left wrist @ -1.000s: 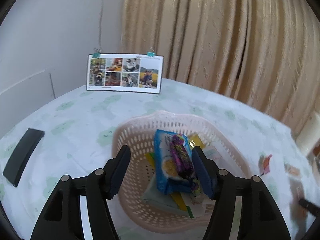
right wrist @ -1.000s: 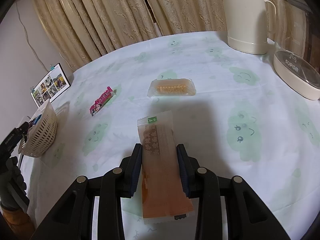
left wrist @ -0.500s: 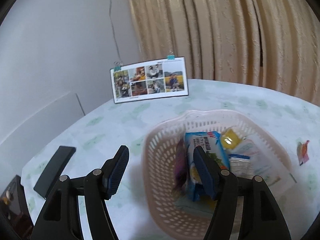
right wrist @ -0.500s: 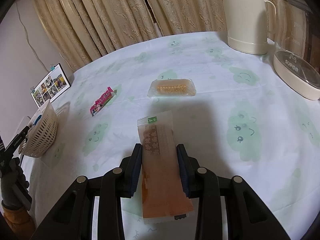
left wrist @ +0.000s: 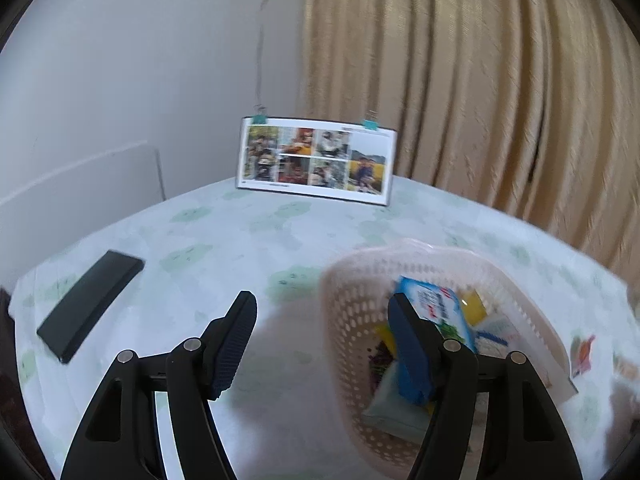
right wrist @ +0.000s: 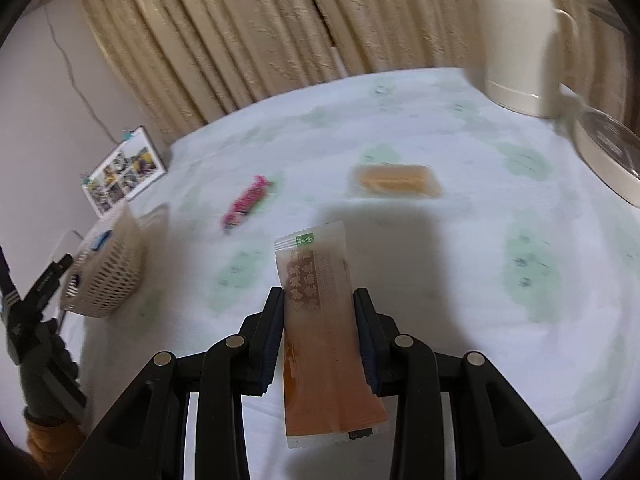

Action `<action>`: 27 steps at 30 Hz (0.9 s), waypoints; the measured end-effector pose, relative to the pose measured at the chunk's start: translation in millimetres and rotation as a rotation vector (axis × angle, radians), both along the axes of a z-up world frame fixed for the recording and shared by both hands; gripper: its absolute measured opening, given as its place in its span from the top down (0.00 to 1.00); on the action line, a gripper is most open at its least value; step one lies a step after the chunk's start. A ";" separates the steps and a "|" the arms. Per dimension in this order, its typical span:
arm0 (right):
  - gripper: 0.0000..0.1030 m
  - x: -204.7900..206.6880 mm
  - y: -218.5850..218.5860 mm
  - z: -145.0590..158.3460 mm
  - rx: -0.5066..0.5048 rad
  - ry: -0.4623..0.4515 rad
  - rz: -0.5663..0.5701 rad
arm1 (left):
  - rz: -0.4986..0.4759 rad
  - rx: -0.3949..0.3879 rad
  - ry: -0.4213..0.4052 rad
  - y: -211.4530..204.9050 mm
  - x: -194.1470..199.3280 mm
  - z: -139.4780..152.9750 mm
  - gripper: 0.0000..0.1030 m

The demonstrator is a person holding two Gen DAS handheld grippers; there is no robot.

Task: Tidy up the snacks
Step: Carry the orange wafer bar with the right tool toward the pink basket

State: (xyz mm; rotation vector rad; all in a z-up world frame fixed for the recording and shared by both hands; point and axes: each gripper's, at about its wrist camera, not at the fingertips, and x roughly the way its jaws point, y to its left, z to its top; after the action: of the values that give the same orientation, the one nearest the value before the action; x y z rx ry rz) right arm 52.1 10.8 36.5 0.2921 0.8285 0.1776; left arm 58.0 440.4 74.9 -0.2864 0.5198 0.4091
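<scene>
Tablecloth [right wrist: 460, 280] below, my right gripper [right wrist: 318, 320] pinches the orange packet [right wrist: 324, 320] edgewise (slip risk); my left gripper [left wrist: 320, 332] gapes empty.

The basket [left wrist: 532, 304] hides the lower snacks; motion blur smears the pink wrapper [right wrist: 247, 202], and the kettle [right wrist: 524, 44] is cut off.

Table [right wrist: 460, 264] is covered by a white cloth with pale green print. Beige pleated curtains [left wrist: 480, 80] are hung behind its far edge, beside a plain white wall [left wrist: 120, 60].
</scene>
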 end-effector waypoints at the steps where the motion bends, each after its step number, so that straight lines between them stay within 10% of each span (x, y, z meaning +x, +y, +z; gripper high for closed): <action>1: 0.69 2.7 8.8 4.9 0.006 -0.009 0.022 | 0.016 -0.021 -0.012 5.5 -2.6 -0.1 0.33; 27: 0.69 47.0 243.2 47.5 0.159 -0.061 0.488 | 0.098 -0.168 -0.113 40.0 -27.5 0.1 0.33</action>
State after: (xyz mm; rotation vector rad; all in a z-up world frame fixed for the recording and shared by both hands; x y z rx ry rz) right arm 99.1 254.0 84.0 0.2279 0.8154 0.7081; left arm 30.5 480.3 75.0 -0.4956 0.4306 0.4418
